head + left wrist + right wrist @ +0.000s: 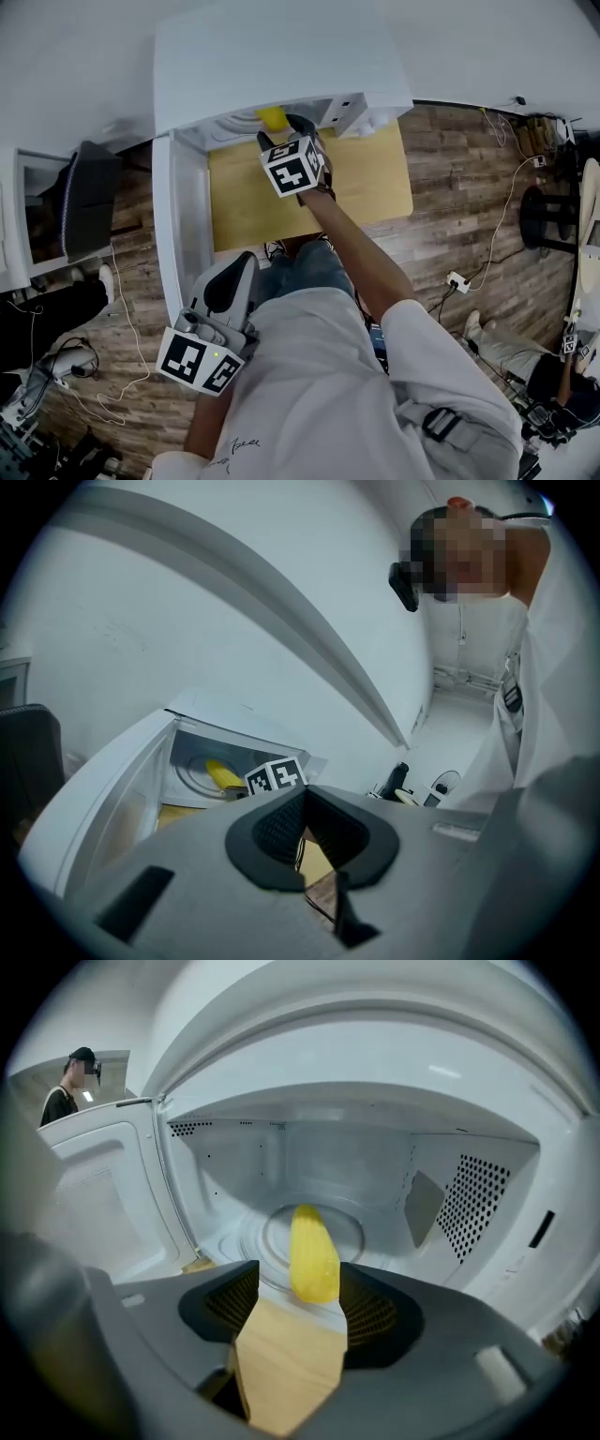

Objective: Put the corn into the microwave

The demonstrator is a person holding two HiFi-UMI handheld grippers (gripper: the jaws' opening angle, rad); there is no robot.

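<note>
Yellow corn (314, 1251) lies lengthwise on the round glass turntable (361, 1232) inside the white microwave (281, 56); its door (178, 216) hangs wide open at the left, and the oven stands on a pale wooden bench (375, 187). Right tongs (298, 1293) sit at the oven's mouth, released, jaws spread wide; the cob's near end shows in the gap between them, closer to the right-hand pad, with neither pad pressing on it. In the head view these tongs (286, 129) sit just below the corn (272, 117). Left tongs (305, 822) are clenched on nothing, held back near the person's body, by the lower end of the open door.
</note>
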